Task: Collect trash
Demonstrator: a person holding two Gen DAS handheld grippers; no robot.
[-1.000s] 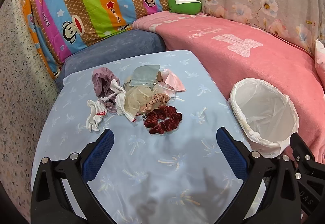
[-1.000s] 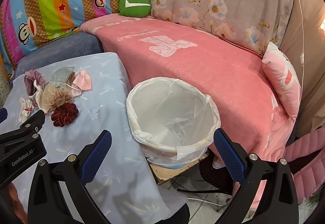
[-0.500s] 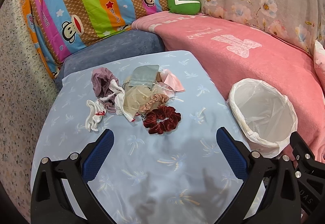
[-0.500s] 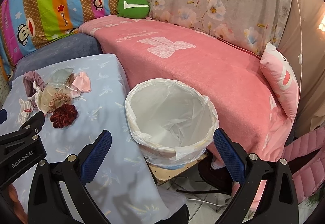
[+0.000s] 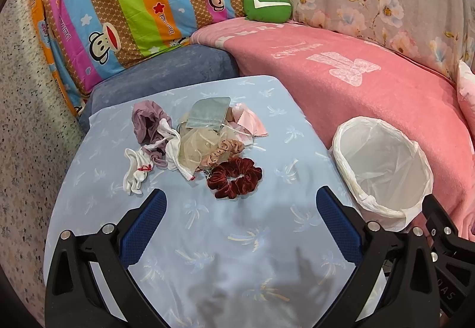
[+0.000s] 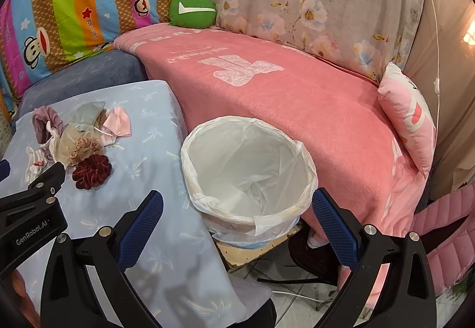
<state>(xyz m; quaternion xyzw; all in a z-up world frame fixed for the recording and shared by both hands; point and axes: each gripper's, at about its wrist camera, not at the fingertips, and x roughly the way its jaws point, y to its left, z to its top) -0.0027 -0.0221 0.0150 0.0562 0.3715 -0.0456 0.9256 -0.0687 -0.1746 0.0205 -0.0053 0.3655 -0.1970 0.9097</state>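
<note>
Trash pile is lying on the blue tablecloth, at 12 o'clock from the left gripper. Both grippers are spreading wide, empty; the right gripper is facing the bin.

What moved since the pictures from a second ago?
Almost nothing. The views shifted only slightly; nothing was grabbed or dropped. The left gripper and right gripper stay open-jawed and empty, the dark red scrunchie and the rest of the pile still lie on the blue cloth, and the lined bin still looks empty.
</note>
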